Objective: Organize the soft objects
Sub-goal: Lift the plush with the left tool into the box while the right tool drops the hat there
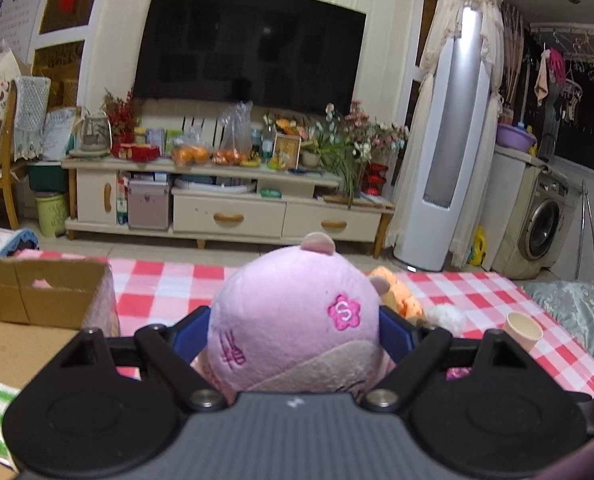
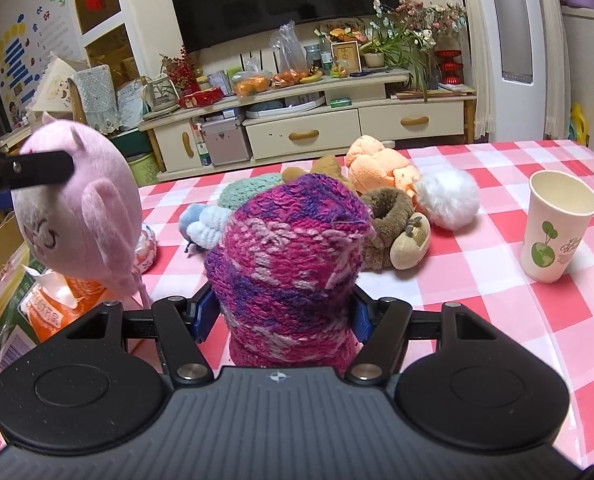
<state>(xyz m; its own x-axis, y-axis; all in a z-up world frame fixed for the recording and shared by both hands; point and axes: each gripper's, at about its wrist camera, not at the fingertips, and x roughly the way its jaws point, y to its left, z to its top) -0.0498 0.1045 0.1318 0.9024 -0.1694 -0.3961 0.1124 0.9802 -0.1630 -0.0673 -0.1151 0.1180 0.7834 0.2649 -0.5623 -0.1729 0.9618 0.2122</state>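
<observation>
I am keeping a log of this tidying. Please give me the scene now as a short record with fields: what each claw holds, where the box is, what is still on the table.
left claw: shut on pink plush, held off the table
right claw: shut on magenta knit
box: open cardboard, left of the left claw
table: red-and-white check cloth
still on table: orange plush, white pompom, brown plush, teal knit, blue-white plush
not soft: paper cup, upright

A round pink plush pig (image 2: 77,216) was held above the checked tablecloth (image 2: 477,280); nearer, a magenta-purple knitted wool bundle (image 2: 293,256) stood upright.
</observation>
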